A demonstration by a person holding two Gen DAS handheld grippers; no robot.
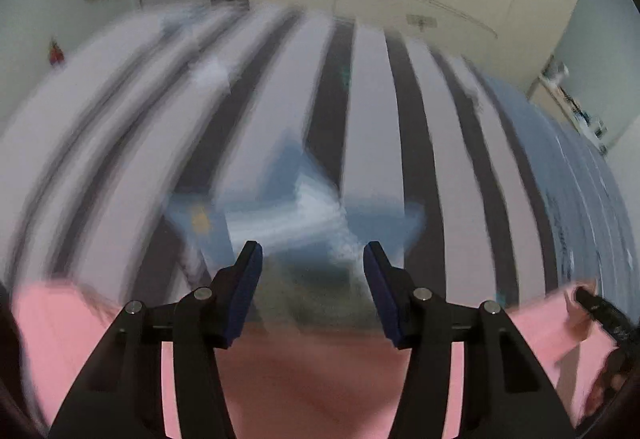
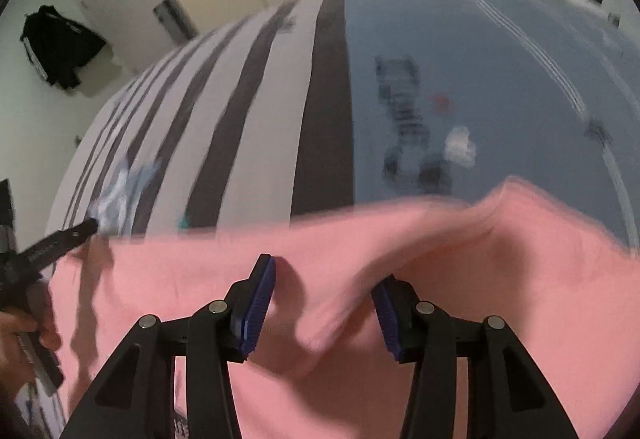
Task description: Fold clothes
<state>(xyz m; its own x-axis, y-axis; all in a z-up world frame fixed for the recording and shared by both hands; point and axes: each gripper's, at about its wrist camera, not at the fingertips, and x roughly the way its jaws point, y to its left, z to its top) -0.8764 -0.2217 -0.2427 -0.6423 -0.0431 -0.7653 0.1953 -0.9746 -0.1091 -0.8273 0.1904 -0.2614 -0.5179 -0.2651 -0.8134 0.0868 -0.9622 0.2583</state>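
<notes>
A pink garment (image 2: 360, 259) lies spread on a bed with a grey-and-white striped cover (image 2: 248, 127), beneath both grippers. The left gripper (image 1: 312, 259) has its jaws apart with nothing between them, and the right gripper (image 2: 324, 279) also stands open, its pads clear of the pink cloth below

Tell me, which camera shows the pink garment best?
The right wrist view: the pink garment spreads across its lower half, top edge and folds visible over the bed. The left wrist view catches only blurred patches of it along the bottom, behind the gripper.
</notes>
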